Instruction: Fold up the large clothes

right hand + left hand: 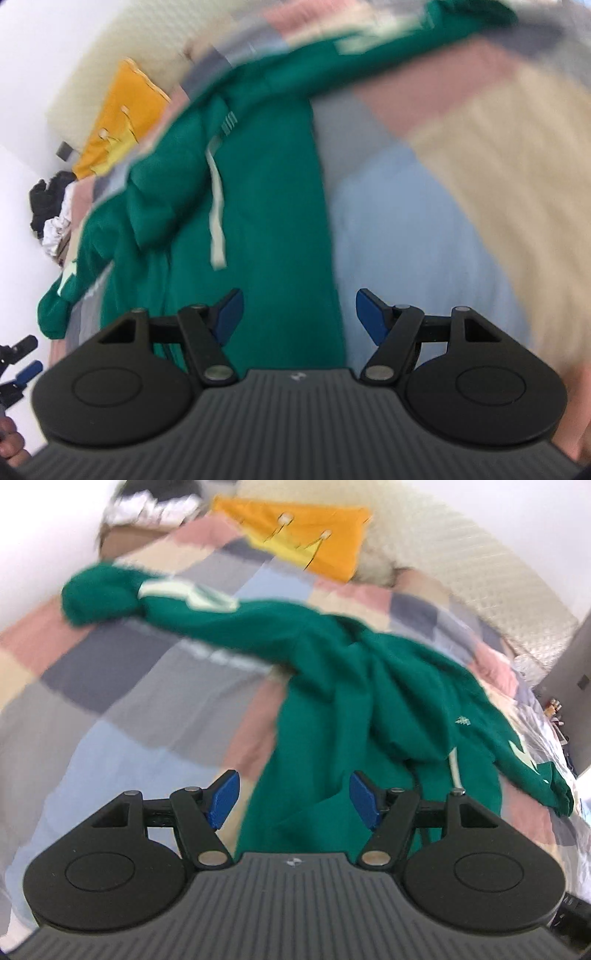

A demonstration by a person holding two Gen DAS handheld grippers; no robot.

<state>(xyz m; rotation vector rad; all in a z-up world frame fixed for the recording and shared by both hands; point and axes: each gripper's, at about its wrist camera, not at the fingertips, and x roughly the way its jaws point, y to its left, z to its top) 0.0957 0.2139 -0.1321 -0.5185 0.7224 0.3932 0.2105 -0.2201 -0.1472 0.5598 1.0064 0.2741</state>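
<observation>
A green hoodie with white lettering lies crumpled on a patchwork bedspread. One sleeve stretches to the far left, another hangs off to the right, and a white drawstring shows near the hood. My left gripper is open above the hoodie's near edge, holding nothing. In the right wrist view the hoodie runs up the middle with its drawstring. My right gripper is open above the hoodie's edge and the bedspread, empty. The view is blurred.
An orange pillow with a crown print lies at the head of the bed beside a cream quilted headboard. Dark and white clothes are piled at the far left corner. The left gripper's blue finger shows at the right view's lower left.
</observation>
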